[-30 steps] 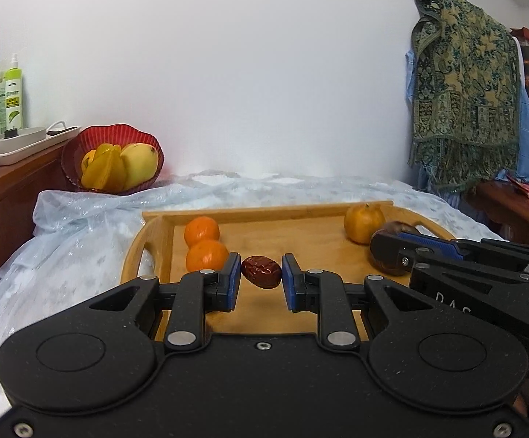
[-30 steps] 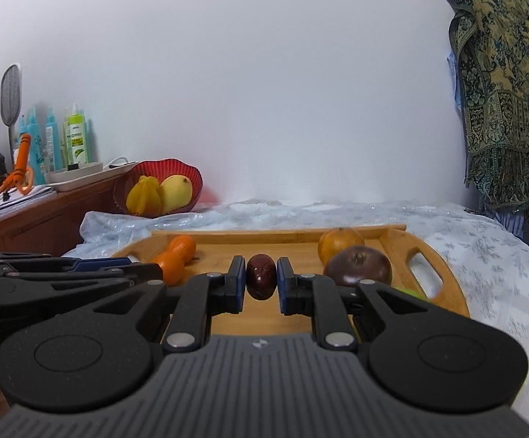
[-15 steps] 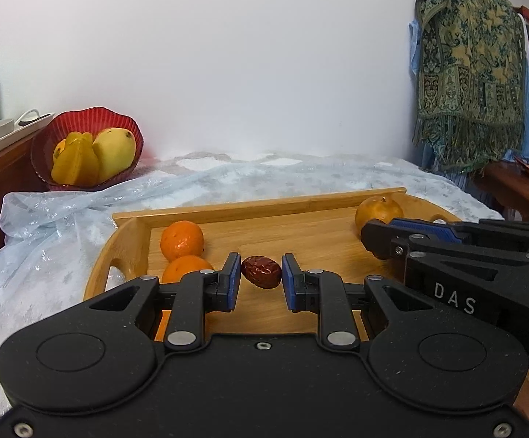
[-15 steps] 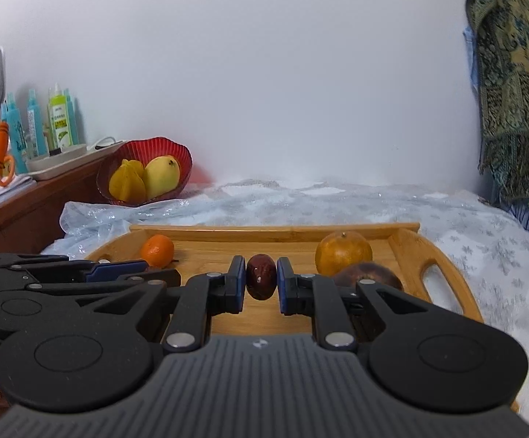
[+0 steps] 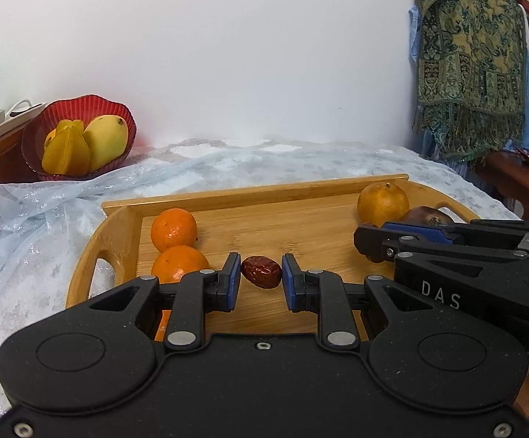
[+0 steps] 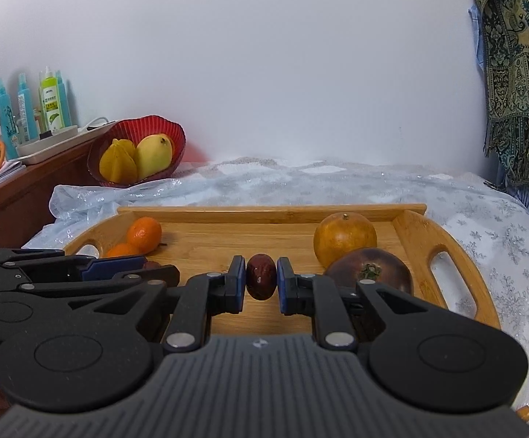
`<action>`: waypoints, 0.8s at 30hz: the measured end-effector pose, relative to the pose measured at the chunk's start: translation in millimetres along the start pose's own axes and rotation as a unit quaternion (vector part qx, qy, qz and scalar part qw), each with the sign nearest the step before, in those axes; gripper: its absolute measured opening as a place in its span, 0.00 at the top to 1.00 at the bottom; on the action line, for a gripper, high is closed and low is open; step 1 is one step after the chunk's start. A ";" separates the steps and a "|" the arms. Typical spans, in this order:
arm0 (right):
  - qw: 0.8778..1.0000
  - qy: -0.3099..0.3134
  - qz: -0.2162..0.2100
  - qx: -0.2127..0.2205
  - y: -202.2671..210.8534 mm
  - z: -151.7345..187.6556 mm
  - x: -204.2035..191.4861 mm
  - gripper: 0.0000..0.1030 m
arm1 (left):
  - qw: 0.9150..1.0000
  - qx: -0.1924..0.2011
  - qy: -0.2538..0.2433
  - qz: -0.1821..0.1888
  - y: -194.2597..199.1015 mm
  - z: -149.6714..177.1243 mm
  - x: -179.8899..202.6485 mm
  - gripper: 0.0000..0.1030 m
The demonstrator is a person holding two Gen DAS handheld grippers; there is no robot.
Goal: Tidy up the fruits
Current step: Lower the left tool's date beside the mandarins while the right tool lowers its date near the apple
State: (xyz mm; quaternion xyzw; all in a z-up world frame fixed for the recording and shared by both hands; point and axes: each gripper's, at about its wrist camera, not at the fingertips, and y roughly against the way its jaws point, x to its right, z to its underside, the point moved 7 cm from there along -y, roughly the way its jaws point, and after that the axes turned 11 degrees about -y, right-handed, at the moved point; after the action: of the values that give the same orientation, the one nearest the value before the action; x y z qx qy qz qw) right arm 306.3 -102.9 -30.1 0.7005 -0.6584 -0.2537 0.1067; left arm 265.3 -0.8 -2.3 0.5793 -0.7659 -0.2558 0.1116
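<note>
Both grippers have travelled across the tray since the earlier frames: the red bowl has slid toward the left edge of the left wrist view, and the bottles have almost left it. Each grip is unchanged. Left gripper (image 5: 261,277): narrow, blue pads pinching a wrinkled dark-red oval jujube (image 5: 261,272) by its ends, long axis across the jaws. Right gripper (image 6: 261,280): likewise narrow, pads pressed on the flanks of a second, smoother dark-red jujube (image 6: 261,280), held upright. Both fruits hang above the bamboo serving tray (image 6: 416,235) near its middle. Judgement: jujubes are light, leathery, slightly yielding; a gentle pinch across the middle suffices, and the end-on hold on the left could let it pivot. From tray centre in the left view: two small orange mandarins (image 5: 174,229) at 9 o'clock; a dull orange round citrus (image 6: 345,242) and a dark purple-brown round fruit (image 6: 370,273) at 2 o'clock. Beyond, at 10 o'clock, a red fluted bowl (image 5: 78,109) holds a yellow mango (image 5: 105,140) and a yellow starfruit (image 5: 67,149), on a pale floral tablecloth (image 6: 301,186).
</note>
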 end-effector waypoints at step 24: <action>1.000 -0.001 0.015 -0.021 -9.5 7.3 5.3 0.78 | 0.999 -0.032 0.019 0.010 -14.8 15.0 -1.5 0.78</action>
State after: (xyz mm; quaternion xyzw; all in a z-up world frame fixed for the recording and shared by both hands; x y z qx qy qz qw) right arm 310.9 -105.7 -42.0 0.6881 -0.6632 -0.2666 0.1249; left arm 271.0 1.6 -22.5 0.5723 -0.7610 -0.2681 0.1467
